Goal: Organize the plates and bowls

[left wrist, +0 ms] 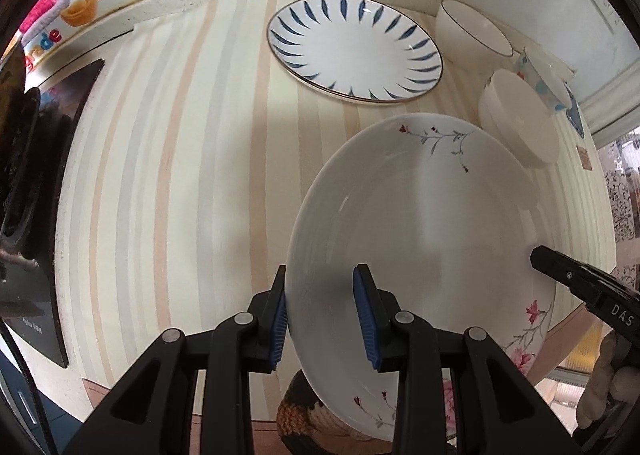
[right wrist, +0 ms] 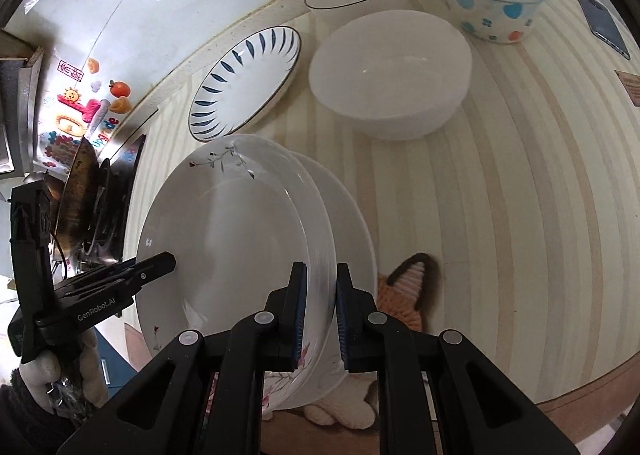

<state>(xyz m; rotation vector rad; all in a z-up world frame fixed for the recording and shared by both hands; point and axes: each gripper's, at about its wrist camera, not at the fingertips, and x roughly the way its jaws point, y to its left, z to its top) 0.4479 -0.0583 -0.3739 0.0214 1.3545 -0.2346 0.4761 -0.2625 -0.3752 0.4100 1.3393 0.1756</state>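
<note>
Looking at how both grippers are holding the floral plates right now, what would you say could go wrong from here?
1. The right gripper pinches the stacked floral plates at the rim only; tilted, one could slide off the other.
2. The left gripper grips the opposite rim; uneven pulling might twist the plates loose.
3. The white bowl and blue-leaf plate lie close ahead, so a forward swing could clip them.

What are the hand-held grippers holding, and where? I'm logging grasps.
Both hold the white floral plate by its rim: left hand-held gripper on one edge, right hand-held gripper on the opposite edge.
</note>
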